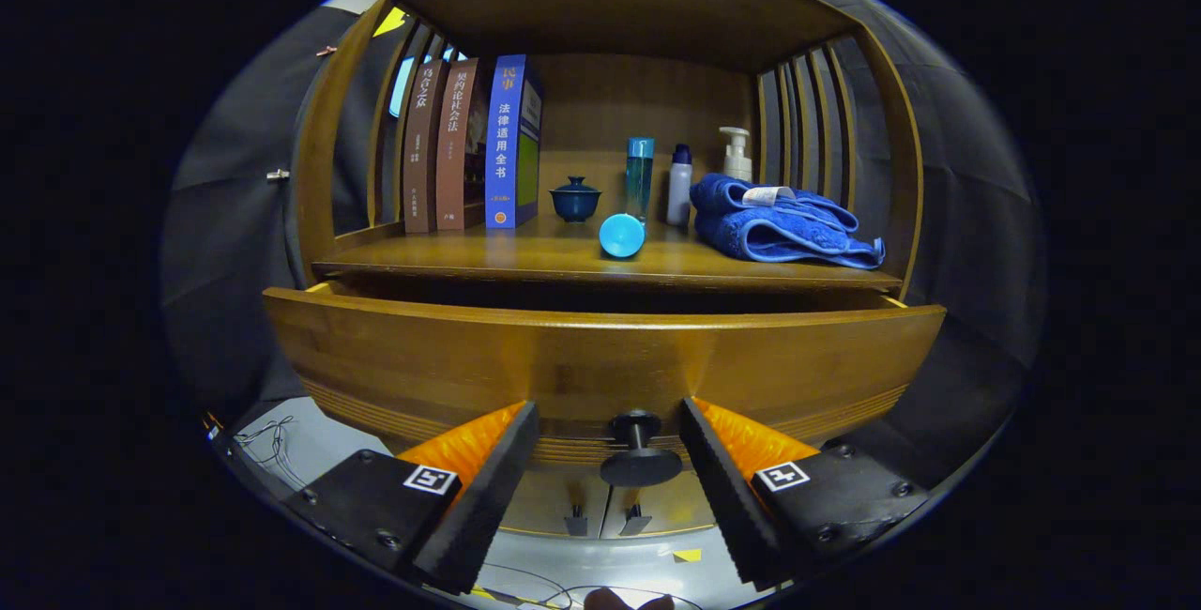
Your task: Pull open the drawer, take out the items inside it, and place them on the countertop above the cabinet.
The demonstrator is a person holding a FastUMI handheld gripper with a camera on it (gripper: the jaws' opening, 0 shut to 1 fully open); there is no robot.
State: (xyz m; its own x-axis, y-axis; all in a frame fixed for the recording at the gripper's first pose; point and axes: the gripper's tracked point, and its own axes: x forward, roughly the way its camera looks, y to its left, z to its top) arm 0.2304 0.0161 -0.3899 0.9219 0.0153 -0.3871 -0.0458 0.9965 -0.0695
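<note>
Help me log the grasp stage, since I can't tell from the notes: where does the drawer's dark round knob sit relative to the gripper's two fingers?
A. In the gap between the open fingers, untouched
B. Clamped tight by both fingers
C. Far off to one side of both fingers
A: the dark round knob on the wooden drawer front stands in the gap of the gripper, with space showing on both sides of it.
</note>
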